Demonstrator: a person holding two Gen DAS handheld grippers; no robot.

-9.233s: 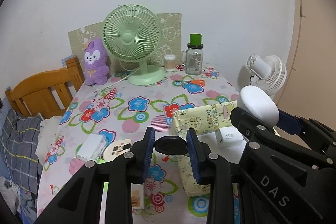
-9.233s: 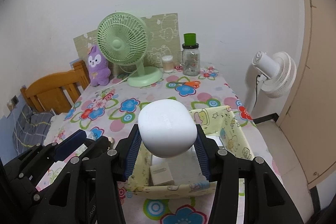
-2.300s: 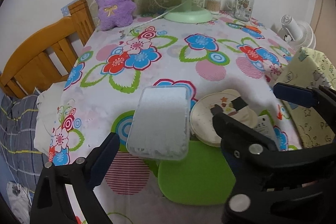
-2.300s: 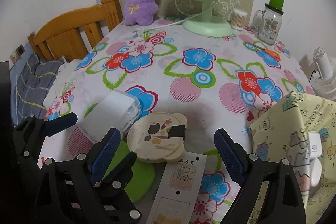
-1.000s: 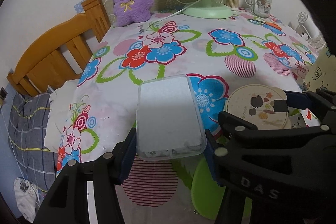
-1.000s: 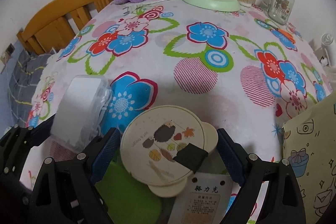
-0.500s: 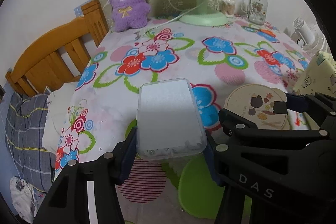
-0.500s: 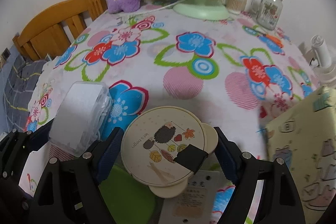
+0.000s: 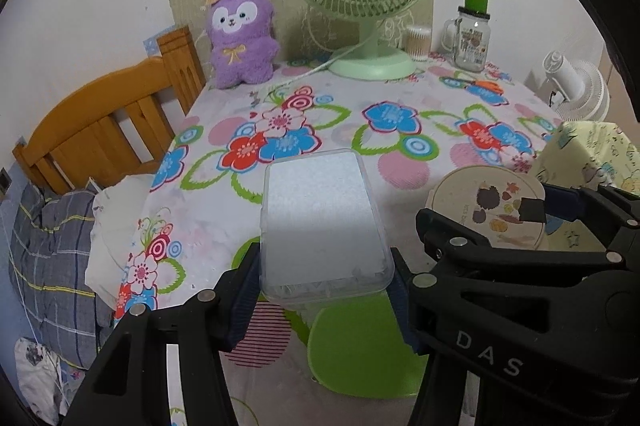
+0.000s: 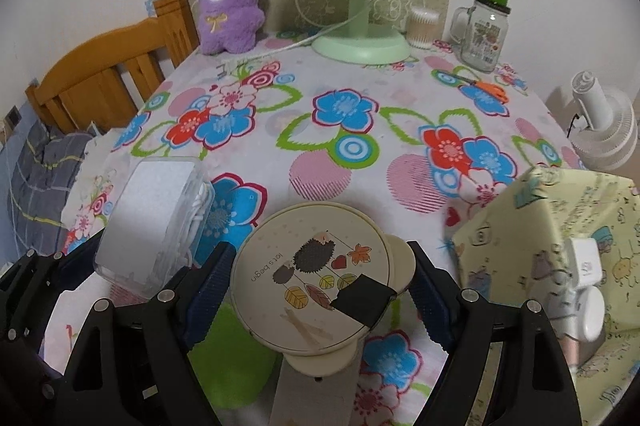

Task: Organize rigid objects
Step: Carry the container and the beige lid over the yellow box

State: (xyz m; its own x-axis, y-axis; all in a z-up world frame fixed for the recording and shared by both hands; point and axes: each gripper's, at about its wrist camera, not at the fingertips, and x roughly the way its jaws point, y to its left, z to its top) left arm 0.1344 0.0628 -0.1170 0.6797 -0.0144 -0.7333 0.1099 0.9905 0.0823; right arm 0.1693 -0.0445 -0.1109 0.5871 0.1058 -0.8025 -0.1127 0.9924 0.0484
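A clear rectangular plastic box (image 9: pixel 322 222) is being pinched by the left gripper (image 9: pixel 323 282) at lower centre of its frame. A round cream lidded container (image 10: pixel 316 274) is being clamped by the right gripper (image 10: pixel 318 286), lower centre, above the floral tablecloth (image 10: pixel 340 114).

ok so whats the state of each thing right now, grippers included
left gripper: shut on clear plastic box, lid on, lifted
right gripper: shut on round cream hedgehog-print container, lid on
yellow patterned fabric bin: open-topped, holding white items
glass mason jar: upright, green lid on
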